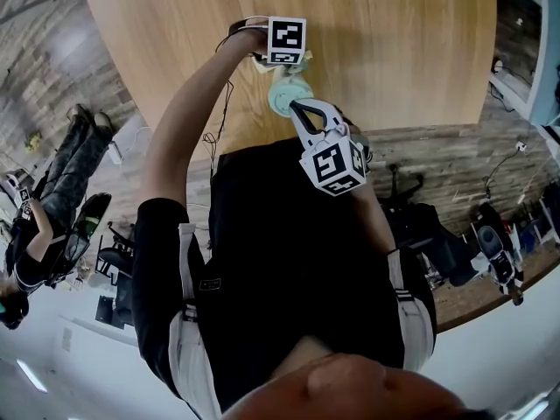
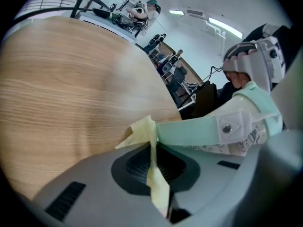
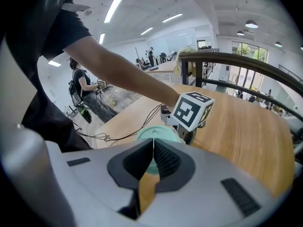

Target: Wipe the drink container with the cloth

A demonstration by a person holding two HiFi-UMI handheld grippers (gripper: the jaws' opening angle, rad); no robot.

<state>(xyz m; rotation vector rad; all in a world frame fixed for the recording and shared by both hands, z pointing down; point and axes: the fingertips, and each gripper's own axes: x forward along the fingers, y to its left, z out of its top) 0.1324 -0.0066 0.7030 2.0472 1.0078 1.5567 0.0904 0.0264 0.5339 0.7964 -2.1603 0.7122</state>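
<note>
Pinching yellow cloth (image 2: pixel 150 129), plainest in left gripper view, left fingers (image 2: pixel 135 167); right fingers (image 3: pixel 165 161) pressed together.

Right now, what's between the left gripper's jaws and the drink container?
Only the yellow cloth. The left gripper has its jaws shut on it, and its free end lies by the drink container. It shows in the left gripper view.

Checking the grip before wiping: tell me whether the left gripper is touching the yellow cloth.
Touching. The left gripper view shows the left gripper shut on the yellow cloth, with a fold of it sticking out past the jaws.
</note>
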